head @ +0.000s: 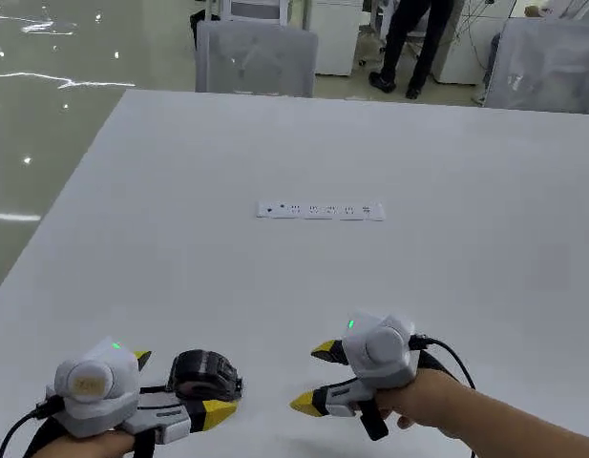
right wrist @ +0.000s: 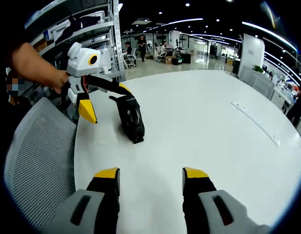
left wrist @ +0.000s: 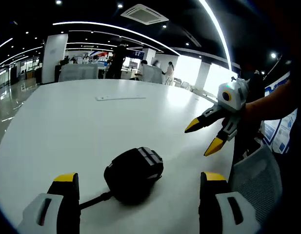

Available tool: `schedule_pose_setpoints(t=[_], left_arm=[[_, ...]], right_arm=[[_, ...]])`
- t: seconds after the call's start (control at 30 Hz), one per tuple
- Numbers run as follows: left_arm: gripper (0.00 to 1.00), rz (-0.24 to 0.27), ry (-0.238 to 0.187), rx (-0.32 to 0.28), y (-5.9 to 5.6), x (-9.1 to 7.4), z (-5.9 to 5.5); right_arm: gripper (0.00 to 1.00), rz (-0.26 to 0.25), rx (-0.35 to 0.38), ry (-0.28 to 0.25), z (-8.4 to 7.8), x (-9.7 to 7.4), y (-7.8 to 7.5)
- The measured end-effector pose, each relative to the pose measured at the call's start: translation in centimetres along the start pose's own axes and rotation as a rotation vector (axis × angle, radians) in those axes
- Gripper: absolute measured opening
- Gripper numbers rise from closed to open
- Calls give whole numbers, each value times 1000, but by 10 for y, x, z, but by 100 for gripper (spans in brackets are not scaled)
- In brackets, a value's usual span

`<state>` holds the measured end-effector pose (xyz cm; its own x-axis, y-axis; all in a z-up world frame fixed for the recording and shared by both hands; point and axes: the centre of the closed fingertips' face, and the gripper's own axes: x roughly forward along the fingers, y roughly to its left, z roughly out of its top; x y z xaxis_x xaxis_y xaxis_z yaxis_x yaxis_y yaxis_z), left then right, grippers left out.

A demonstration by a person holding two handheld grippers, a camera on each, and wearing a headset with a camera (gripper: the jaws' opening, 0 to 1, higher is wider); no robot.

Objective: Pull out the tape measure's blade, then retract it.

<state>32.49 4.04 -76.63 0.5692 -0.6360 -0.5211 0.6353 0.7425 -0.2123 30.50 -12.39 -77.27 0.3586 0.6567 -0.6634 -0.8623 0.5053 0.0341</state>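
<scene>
Tape measure (head: pixel 205 374), black, sits on the white table (head: pixel 370 153) near the front edge, right btwn the left gripper (head: pixel 182 384) jaws. Jaws spread wide, gap either side in the left gripper view, nothing clamped. Right gripper (head: pixel 314 377) held just beside it to the right, tips aimed toward the tape, jaws parted, nothing in them. Power strip (head: pixel 320 210) lies mid-table, well apart.

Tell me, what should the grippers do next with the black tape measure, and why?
Probably close the left gripper on the tape measure. It lies on the table between that gripper's open jaws, not yet held. The right gripper is open too, off to the side, and pulling likely needs the tape measure held steady first.
</scene>
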Motion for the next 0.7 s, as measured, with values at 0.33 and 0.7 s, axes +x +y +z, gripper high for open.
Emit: schedule_pose_setpoints(t=[0.33,0.7], left_arm=[[100,-16,-11,-17,2,-35,-14],[100,4,-71,-36,13,-76,-10]], right_arm=[[69,-158,137,-91,-44,-75,0],[88,-277,248,-139,-91,-142,-1]])
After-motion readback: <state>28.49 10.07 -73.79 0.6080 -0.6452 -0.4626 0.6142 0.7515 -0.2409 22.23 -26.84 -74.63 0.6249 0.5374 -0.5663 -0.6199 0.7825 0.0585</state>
